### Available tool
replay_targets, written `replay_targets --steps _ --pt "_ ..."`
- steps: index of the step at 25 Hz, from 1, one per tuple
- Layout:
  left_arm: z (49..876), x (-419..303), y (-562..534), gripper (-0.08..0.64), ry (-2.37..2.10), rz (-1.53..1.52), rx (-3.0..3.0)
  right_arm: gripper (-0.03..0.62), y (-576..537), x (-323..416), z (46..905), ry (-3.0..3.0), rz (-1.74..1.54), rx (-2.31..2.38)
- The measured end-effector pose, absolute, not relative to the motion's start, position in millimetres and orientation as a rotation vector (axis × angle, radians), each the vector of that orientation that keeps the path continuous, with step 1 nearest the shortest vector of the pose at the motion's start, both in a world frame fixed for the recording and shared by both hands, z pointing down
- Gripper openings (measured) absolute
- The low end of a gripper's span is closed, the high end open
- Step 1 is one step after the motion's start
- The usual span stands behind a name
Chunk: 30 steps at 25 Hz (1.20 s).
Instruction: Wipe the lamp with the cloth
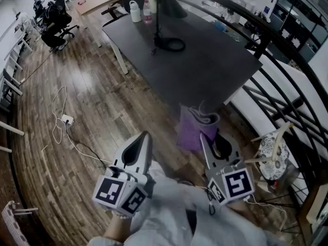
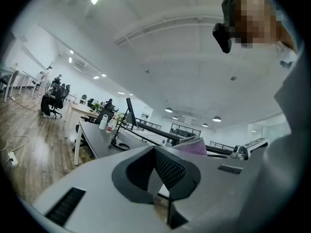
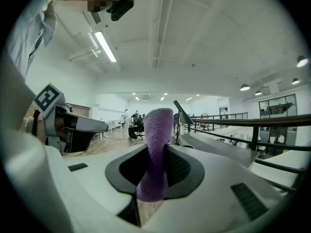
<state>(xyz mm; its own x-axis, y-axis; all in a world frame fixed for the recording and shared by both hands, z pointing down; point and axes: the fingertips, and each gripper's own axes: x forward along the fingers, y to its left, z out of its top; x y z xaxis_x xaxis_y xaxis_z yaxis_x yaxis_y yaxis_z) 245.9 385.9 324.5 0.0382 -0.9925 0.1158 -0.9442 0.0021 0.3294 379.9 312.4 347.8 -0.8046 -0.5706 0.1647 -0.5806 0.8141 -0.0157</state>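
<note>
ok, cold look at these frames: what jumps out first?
The purple cloth catches the eye first. It is pinched in the right gripper, low in the head view. Beyond it, a black desk lamp stands at the far end of a dark table, well apart from both grippers. The left gripper is shut on nothing.

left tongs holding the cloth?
No, the left tongs are shut on nothing; the cloth is clamped in the right tongs.
</note>
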Motion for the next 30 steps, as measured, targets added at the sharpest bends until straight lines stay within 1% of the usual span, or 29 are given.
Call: replay_targets --steps 10,15,22,30 --pt "327.9 228.7 377.7 0.0 -1.976 -0.179 2.002 0.083 303.0 371.2 353.0 -2.826 0.12 0.923" --pt "334.0 209.9 373.9 0.0 -1.995 -0.188 1.952 0.084 294.6 354.9 358.9 -2.818 0.159 0.901" --pt "338.2 163.2 354.4 0.0 -2.011 -0.191 1.924 0.086 273.9 308.4 354.1 -2.824 0.149 0.866" --pt "327.1 84.0 329.6 0.0 -2.036 -0.184 1.915 0.086 239.8 231.8 345.6 -2.817 0.139 0.865"
